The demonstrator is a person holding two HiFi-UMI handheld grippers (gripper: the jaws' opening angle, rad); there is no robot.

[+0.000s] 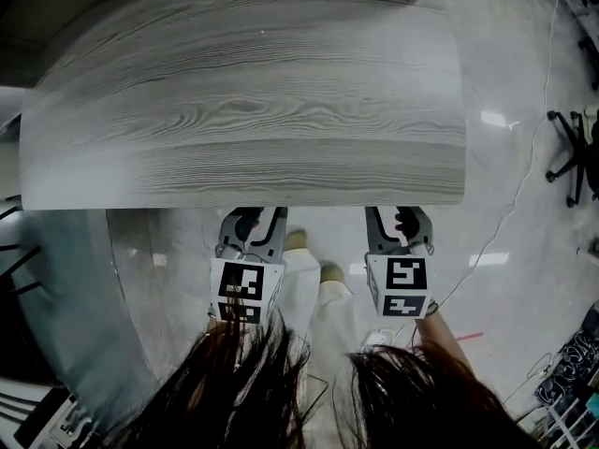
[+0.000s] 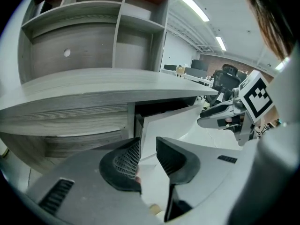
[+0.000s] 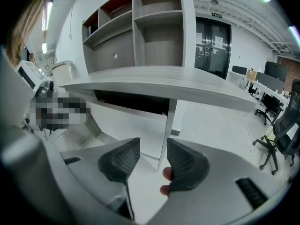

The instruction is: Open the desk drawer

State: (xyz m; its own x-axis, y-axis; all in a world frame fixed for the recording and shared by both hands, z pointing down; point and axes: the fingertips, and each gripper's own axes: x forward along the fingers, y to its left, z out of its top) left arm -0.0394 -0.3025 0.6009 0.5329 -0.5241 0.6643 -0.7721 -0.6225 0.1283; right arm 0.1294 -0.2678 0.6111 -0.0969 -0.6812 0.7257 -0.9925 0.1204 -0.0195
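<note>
Left gripper point(image 2: 147, 156) and right gripper point(image 3: 152, 156) (jaws spread, empty) hang below and short of the drawer point(image 3: 133, 103).

The left gripper point(image 1: 251, 221) and right gripper point(image 1: 400, 219) each have a grey moulded body, black ribbed pads point(image 2: 123, 163) and a white cube point(image 1: 245, 291) with black square markers. Long dark hair point(image 1: 271, 391) hangs near. The person wears pale trousers point(image 1: 329, 321) and pale shoes point(image 1: 298, 240).

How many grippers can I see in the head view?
2. The left gripper is just below the near edge of the desk, left of centre; the right gripper is level with it, further right.
</note>
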